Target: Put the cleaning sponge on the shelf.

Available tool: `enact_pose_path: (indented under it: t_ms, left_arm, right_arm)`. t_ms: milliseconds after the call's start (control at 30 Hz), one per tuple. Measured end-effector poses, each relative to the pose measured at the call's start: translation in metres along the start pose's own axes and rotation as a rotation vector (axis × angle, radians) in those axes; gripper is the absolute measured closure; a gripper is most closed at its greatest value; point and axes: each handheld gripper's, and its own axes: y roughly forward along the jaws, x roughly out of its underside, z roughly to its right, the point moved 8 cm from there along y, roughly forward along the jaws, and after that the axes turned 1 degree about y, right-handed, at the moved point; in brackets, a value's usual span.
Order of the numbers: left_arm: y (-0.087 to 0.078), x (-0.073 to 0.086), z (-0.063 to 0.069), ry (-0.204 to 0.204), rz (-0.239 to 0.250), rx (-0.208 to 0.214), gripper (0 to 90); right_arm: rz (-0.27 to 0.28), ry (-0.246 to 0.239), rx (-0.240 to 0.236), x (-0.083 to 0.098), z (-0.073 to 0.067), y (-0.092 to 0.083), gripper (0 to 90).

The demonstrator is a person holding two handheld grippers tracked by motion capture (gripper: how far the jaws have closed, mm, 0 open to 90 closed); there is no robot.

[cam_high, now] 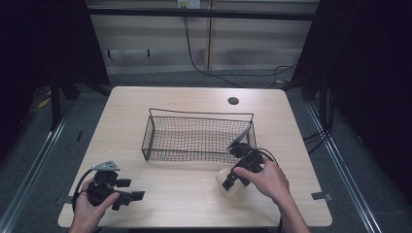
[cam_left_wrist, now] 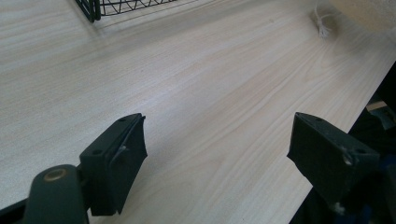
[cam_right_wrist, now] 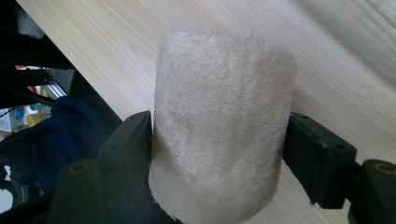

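A cream fuzzy cylinder [cam_right_wrist: 219, 126] stands between the jaws of my right gripper [cam_right_wrist: 217, 154], which press on both its sides. From above, that cylinder [cam_high: 236, 189] sits on the table just in front of the black wire basket [cam_high: 197, 137], under my right gripper [cam_high: 235, 178]. My left gripper [cam_high: 127, 196] rests near the table's front left corner, held by a hand. Its jaws stand wide apart over bare wood, with nothing between them [cam_left_wrist: 217, 154].
The wooden table [cam_high: 194, 102] has a round cable hole [cam_high: 233, 101] at the back right. A basket corner [cam_left_wrist: 93, 9] and a small white tie [cam_left_wrist: 322, 25] lie far ahead of the left gripper. The table's edge runs close to its right jaw.
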Motion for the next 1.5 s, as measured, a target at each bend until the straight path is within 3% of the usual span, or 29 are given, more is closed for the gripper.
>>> enact_pose_path:
  t_ms: [567,1500]
  left_arm:
    - [0.000,0.000,0.000,0.002,-0.004,0.000,18.6]
    - [0.000,0.000,0.000,0.002,-0.004,-0.001,18.6]
  right_arm:
    - [0.004,-0.012,-0.007,-0.004,-0.006,-0.019,26.7]
    - [-0.007,-0.055,0.029,-0.019,-0.020,-0.045,26.8]
